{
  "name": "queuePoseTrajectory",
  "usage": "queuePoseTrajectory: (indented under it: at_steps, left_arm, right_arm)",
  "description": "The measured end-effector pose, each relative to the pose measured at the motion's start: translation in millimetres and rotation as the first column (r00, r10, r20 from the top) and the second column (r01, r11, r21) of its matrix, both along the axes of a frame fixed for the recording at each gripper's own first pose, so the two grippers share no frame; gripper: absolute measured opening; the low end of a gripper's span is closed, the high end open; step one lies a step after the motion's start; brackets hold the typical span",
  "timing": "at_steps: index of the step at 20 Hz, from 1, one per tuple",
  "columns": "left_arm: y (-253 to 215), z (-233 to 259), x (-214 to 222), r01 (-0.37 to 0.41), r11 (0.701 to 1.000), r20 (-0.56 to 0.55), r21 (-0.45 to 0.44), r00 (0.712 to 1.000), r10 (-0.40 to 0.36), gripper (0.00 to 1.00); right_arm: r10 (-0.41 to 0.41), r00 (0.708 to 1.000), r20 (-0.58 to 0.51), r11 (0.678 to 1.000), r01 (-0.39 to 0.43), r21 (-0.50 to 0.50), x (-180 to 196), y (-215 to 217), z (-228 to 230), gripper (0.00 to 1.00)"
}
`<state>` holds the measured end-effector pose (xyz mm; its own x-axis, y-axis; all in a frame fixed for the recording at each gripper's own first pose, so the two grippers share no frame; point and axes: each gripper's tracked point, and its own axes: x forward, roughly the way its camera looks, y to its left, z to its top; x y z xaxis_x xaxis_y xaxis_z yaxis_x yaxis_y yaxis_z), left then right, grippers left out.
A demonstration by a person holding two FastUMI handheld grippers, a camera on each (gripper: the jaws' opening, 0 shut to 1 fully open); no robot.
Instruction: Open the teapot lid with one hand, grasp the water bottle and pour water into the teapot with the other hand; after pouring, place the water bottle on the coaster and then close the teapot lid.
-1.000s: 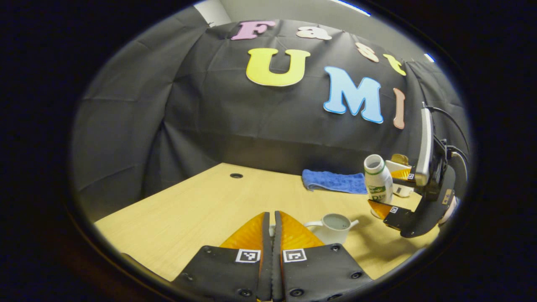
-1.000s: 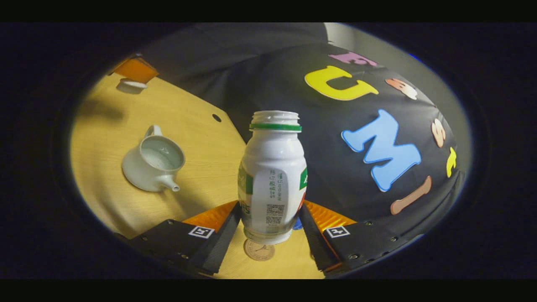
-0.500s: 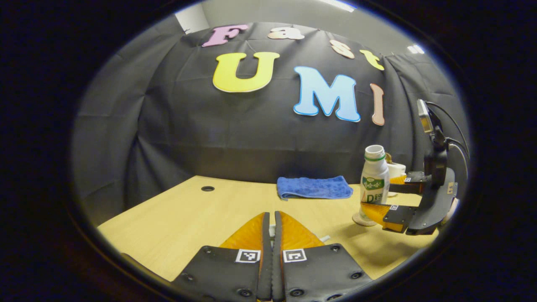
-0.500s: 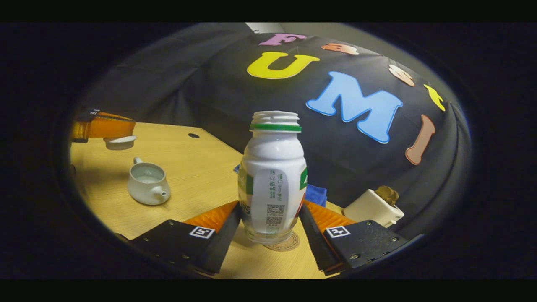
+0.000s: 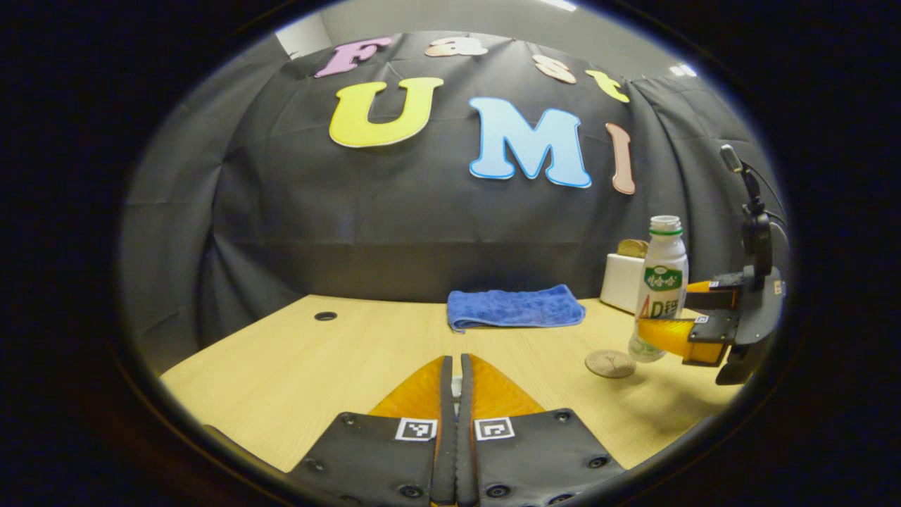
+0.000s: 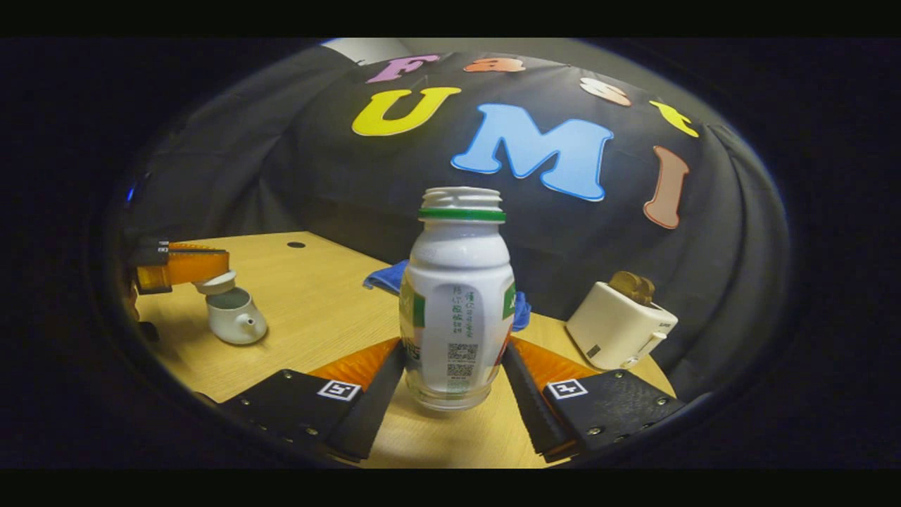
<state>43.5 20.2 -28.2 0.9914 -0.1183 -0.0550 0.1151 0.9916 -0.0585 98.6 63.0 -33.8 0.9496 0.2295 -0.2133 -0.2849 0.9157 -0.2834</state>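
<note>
Left gripper view: the left gripper has its two fingers pressed together with a sliver of white lid just showing between the tips, so it appears to be holding the teapot lid. Compared with a second ago the teapot has dropped out of sight below the fingers, and the right gripper, far off to the right of the fingers, has swung the water bottle upright and away. The coaster now lies bare on the table, just left of the bottle's base. I judge pouring is over and the set-down is under way, though the bottle looks beside the coaster, not on it.

Right gripper view: the right gripper's fingers are partly open and press on the water bottle's lower body from both sides, the bottle standing upright between them, its base near the table or touching it; I cannot tell which. The coaster seen under the base half a second ago is gone from this view. Far left of the fingers the teapot stands open, the lid held just above it by the left gripper
</note>
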Motion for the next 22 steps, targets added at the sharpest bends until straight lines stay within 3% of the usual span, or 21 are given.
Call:
queuePoseTrajectory:
  at_steps: [7, 8, 10, 11, 14, 17, 20, 22]
  left_arm:
    - [-15, -12, 9, -0.006, 0.998, -0.008, 0.057, 1.000, 0.006, 0.05]
    - [-13, -13, 9, -0.012, 0.998, -0.009, 0.063, 1.000, 0.013, 0.10]
    - [-11, -16, 10, -0.018, 0.998, -0.013, 0.066, 1.000, 0.019, 0.05]
    - [-10, -18, 11, -0.020, 0.998, -0.018, 0.064, 1.000, 0.021, 0.10]
    - [-12, -24, 13, -0.020, 0.998, -0.032, 0.057, 0.999, 0.022, 0.05]
    - [-13, -24, 11, -0.006, 0.999, -0.030, 0.052, 1.000, 0.008, 0.17]
    - [-9, -20, 10, -0.016, 0.999, -0.017, 0.037, 1.000, 0.017, 0.35]
    - [-6, -13, 6, -0.022, 1.000, 0.009, 0.019, 1.000, 0.022, 0.36]
  right_arm:
    - [-0.009, 1.000, 0.009, 1.000, 0.009, 0.024, -8, -17, 4, 0.81]
    - [-0.009, 1.000, 0.011, 1.000, 0.009, 0.025, -7, -18, 4, 0.81]
    - [-0.009, 1.000, 0.013, 1.000, 0.009, 0.030, -8, -20, 4, 0.81]
    - [-0.010, 1.000, 0.013, 1.000, 0.009, 0.030, -8, -20, 5, 0.81]
    - [-0.009, 1.000, 0.012, 0.999, 0.009, 0.034, -7, -20, 4, 0.81]
    - [-0.011, 1.000, 0.004, 0.999, 0.011, 0.044, -6, -20, 2, 0.81]
    - [-0.016, 1.000, 0.005, 0.998, 0.016, 0.060, -2, -18, 3, 0.81]
    - [-0.026, 1.000, 0.010, 0.996, 0.025, 0.082, 4, -15, 4, 0.81]
